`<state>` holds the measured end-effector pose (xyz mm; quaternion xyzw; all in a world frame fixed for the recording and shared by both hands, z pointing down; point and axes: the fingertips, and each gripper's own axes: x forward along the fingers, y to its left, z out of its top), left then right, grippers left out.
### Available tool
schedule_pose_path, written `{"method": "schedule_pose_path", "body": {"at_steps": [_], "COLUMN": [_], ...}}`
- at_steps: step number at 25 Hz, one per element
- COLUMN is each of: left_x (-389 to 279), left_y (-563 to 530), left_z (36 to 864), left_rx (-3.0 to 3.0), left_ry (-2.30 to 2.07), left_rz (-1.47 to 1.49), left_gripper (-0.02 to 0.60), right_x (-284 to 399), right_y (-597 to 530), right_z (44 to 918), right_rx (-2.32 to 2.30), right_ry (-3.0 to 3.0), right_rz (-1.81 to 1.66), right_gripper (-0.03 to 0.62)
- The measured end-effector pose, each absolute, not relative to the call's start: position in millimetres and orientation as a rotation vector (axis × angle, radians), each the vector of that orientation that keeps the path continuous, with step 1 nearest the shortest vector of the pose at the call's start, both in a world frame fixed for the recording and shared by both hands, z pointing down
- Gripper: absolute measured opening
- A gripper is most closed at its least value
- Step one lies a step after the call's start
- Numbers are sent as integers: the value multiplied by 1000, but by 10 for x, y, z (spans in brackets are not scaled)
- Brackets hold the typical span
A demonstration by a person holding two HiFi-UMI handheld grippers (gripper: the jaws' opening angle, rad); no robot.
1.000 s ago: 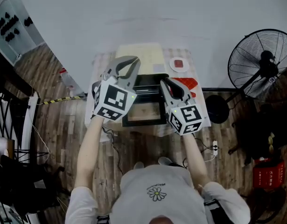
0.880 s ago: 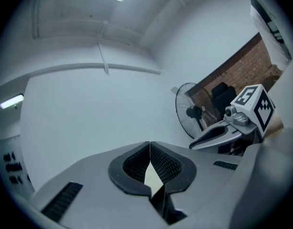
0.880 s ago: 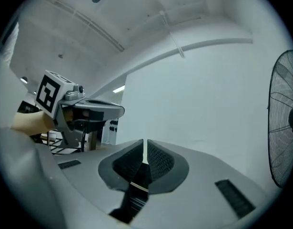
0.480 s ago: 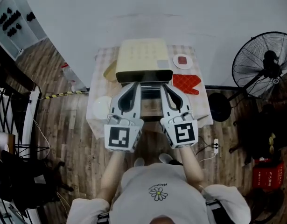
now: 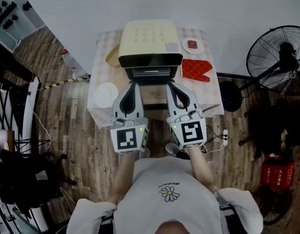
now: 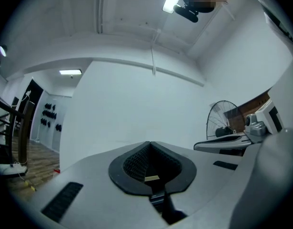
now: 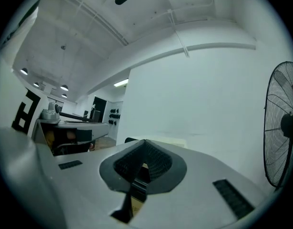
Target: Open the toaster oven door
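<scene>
A cream toaster oven [image 5: 150,40] stands at the back of the small table [image 5: 210,101] in the head view. Its dark opening [image 5: 150,73] faces me, and the door [image 5: 152,95] lies folded down in front of it. My left gripper [image 5: 133,84] is shut with nothing in it, its tips by the door's left edge. The right gripper [image 5: 170,84] is also shut and empty, by the door's right edge. Both point level towards the oven. In the left gripper view the jaws [image 6: 149,143] meet, and so do those in the right gripper view [image 7: 144,141].
A red oven mitt [image 5: 195,69] and a small plate [image 5: 192,46] lie right of the oven. A white plate [image 5: 105,95] and a yellowish item [image 5: 113,56] lie left of it. A standing fan [image 5: 279,57] is off to the right. A bottle [image 5: 69,65] sits on the wooden floor at the left.
Both grippers have drawn back from over the oven towards me and sunk lower. The left one has rolled so its marker cube faces up. The oven and its lowered door now show fully.
</scene>
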<state>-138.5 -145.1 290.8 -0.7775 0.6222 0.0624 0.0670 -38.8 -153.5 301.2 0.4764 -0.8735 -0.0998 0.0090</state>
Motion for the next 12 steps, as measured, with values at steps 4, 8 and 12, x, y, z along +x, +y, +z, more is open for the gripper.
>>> {"method": "schedule_pose_path", "body": {"at_steps": [4, 8, 12], "left_x": [-1444, -1442, -1431], "left_y": [-1438, -1431, -1413], "left_z": [2974, 2961, 2987], "left_rx": [-2307, -2290, -2295], "left_ry": [1911, 1918, 1929], "left_rz": [152, 143, 128], "left_gripper": [18, 17, 17], "right_x": [-365, -332, -316], "right_y": [-1523, -1530, -1540], "right_z": [3069, 3091, 3109], "right_rx": [1488, 1495, 1497], "right_ry": [-2722, -2718, -2720], "right_rz": [-290, -277, -275], "right_gripper": [9, 9, 9]}}
